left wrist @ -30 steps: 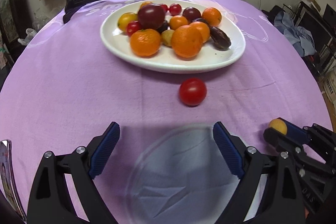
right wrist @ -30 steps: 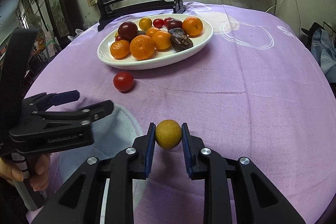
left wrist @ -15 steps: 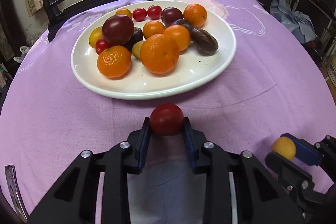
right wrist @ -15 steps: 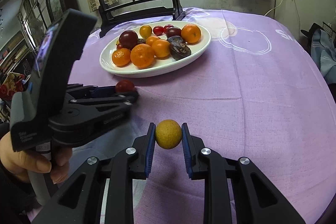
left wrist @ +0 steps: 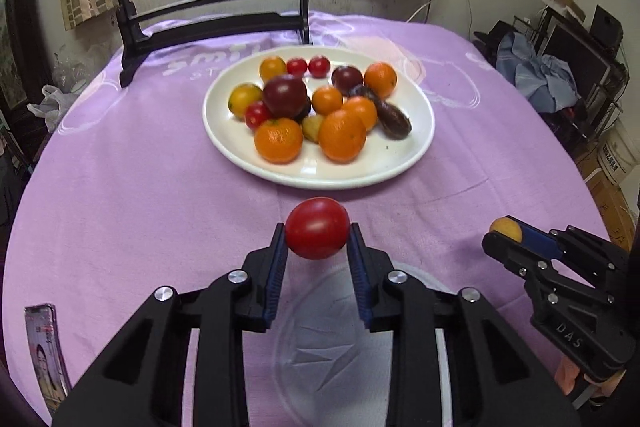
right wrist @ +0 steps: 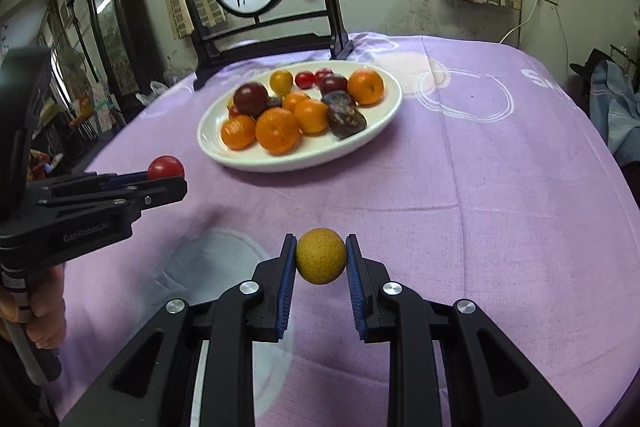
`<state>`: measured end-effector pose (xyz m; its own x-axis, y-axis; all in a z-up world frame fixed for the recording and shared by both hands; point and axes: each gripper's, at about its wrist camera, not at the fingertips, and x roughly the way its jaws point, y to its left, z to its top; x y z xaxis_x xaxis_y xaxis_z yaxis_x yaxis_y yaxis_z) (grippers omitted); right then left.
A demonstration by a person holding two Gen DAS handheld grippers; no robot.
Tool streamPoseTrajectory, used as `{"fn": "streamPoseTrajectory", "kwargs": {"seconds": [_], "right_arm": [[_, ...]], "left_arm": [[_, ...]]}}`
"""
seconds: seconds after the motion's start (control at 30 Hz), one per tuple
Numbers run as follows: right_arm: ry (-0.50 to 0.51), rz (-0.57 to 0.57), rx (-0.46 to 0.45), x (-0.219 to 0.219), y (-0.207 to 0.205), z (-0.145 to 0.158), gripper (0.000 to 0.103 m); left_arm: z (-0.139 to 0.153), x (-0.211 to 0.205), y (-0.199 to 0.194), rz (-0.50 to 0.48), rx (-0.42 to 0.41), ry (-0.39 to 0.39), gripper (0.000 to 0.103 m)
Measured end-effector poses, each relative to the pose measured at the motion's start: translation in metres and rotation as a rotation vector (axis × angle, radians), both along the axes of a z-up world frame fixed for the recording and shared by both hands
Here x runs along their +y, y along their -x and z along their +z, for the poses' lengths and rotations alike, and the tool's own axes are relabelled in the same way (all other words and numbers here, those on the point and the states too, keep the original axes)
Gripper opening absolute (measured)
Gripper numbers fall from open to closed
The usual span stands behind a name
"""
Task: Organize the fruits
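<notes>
We are mid-carry: our left hand-held gripper (left wrist: pixel 317 241) is clamped on the red tomato (left wrist: pixel 317 228), our right hand-held gripper (right wrist: pixel 321 259) on the yellow fruit (right wrist: pixel 321 255), both above the counter (left wrist: pixel 140 195). The white plate (left wrist: pixel 240 147) lies at twelve o'clock. Next, we judge, each fruit must go forward over its rim into a free spot before the jaws part.

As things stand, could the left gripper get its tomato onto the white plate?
Probably yes. The left gripper is shut on the tomato, held just short of the plate, with only bare purple cloth between. The plate's near rim has free room.
</notes>
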<state>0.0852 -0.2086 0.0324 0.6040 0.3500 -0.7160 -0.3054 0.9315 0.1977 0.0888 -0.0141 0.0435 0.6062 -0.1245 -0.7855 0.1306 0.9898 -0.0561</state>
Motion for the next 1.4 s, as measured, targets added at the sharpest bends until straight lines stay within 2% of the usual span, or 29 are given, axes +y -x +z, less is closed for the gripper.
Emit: {"fn": "streamPoseTrajectory", "kwargs": {"seconds": [0.2, 0.33, 0.43, 0.67, 0.87, 0.9, 0.93, 0.97, 1.03, 1.1, 1.4], "right_arm": [[0.02, 0.021, -0.073, 0.017, -0.025, 0.029, 0.025], [0.013, 0.027, -0.092, 0.03, -0.058, 0.039, 0.025], [0.042, 0.031, -0.096, 0.042, -0.083, 0.035, 0.025], [0.111, 0.045, -0.064, 0.063, -0.13, 0.008, 0.025], [0.133, 0.032, -0.048, 0.072, -0.153, -0.007, 0.026], [0.13, 0.023, -0.053, 0.072, -0.155, -0.008, 0.034], [0.128, 0.012, -0.056, 0.071, -0.155, -0.009, 0.052], [0.124, -0.003, -0.063, 0.07, -0.154, -0.009, 0.059], [0.113, -0.018, -0.07, 0.066, -0.151, -0.008, 0.061], [0.114, -0.015, -0.07, 0.062, -0.146, -0.007, 0.061], [0.107, -0.023, -0.068, 0.049, -0.115, 0.005, 0.062]], "left_arm": [[0.025, 0.002, -0.021, -0.016, -0.044, 0.005, 0.029], [0.032, 0.007, -0.059, 0.025, -0.052, 0.019, 0.029], [0.031, 0.006, -0.088, 0.067, -0.054, -0.021, 0.029], [0.022, -0.002, -0.147, 0.096, -0.046, -0.077, 0.029], [0.005, -0.011, -0.179, 0.12, -0.011, -0.081, 0.03], [0.002, -0.011, -0.182, 0.13, -0.008, -0.081, 0.03], [-0.001, -0.012, -0.184, 0.144, -0.004, -0.081, 0.041], [-0.002, -0.012, -0.184, 0.156, -0.004, -0.087, 0.062], [-0.002, -0.013, -0.18, 0.198, -0.033, -0.115, 0.078], [0.003, -0.014, -0.173, 0.192, -0.061, -0.114, 0.078], [0.022, -0.011, -0.136, 0.19, -0.091, -0.076, 0.083]]}}
